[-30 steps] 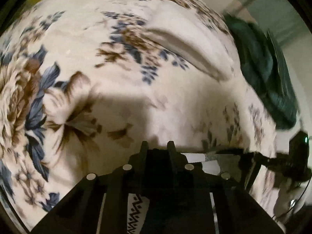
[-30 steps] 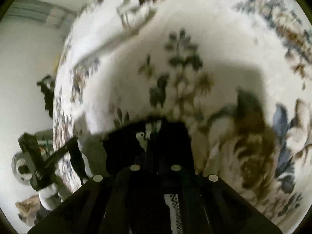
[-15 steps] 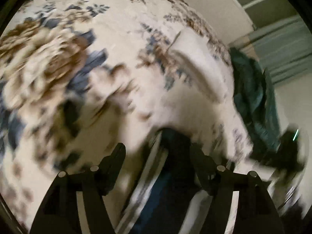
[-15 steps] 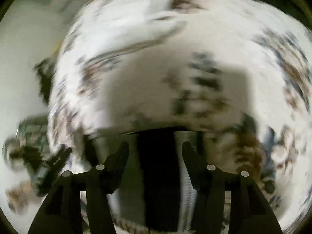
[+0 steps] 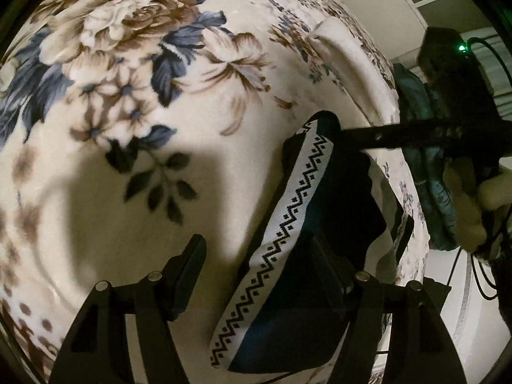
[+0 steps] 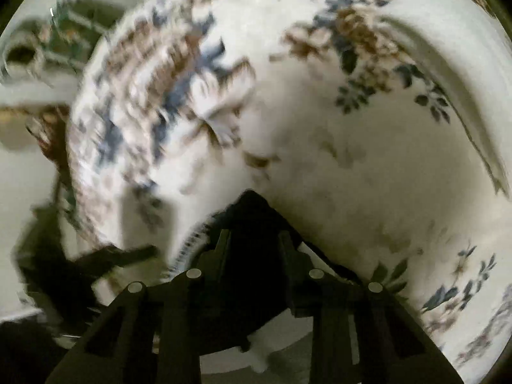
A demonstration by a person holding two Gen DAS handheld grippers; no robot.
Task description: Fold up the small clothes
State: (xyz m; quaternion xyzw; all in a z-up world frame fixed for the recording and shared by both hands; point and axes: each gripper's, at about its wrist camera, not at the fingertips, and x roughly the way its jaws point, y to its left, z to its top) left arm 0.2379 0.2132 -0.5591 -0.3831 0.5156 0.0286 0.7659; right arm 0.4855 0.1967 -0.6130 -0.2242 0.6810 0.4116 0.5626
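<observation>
Far left in the left wrist view: only floral blanket (image 5: 134, 102), cream with brown and blue blooms, spread over what looks like a bed and serving as the folding surface.

Toward the middle: left tongs (image 5: 259, 275) spread wide, gripping nothing. One finger bare over the blanket, the other finger partly hidden behind dark cloth. Likely parted to free or re-take the edge nearest them.

Just right of centre: the small garment (image 5: 339, 211), dark fabric with a white waistband (image 5: 288, 220) bearing a black zigzag pattern. Stretched diagonally from near the left tongs up to a raised corner. Probably held taut this way so the cloth hangs flat and a clean fold line can form.

Further right: right tongs (image 5: 339, 132) reaching in as a long dark bar, pinching that upper corner, with a hand (image 5: 473, 204) on the grip behind. A crumpled teal cloth (image 5: 416, 102) beyond the blanket's edge, well apart, perhaps waiting its turn.

In the right wrist view, blurred: tongs (image 6: 254, 236) drawn close together, dark fabric (image 6: 252, 204) bunched between and ahead of them, so closed on the garment by the look of it. White trim visible just left of the fingers; blanket filling the rest.

Judged stage: mid-fold, garment lifted, not yet laid flat.
</observation>
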